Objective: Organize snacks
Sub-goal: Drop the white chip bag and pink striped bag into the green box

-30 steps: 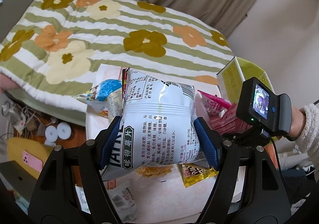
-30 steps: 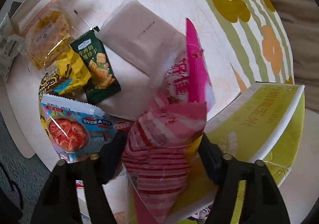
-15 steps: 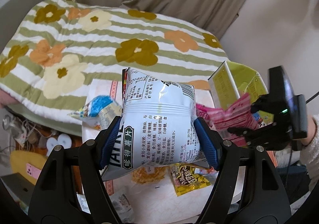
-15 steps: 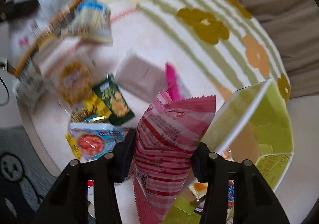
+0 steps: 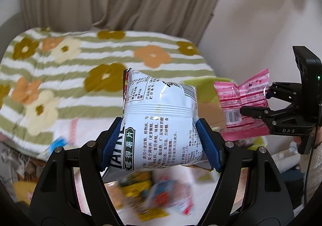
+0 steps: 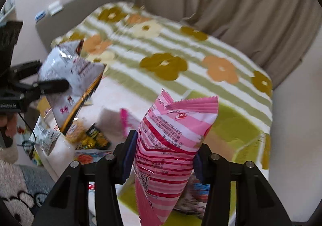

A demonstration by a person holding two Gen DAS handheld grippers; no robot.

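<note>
Gripping chip bag, pink packet.

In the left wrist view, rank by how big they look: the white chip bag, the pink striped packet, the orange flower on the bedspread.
1. White chip bag, held in the left tongs; nearness to the camera inflates it.
2. Pink striped packet, held in the right tongs.
3. Orange flower, farthest away, so its true size is unsure.

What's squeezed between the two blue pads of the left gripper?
A white chip bag, pinched between the blue pads in the left wrist view.
</note>
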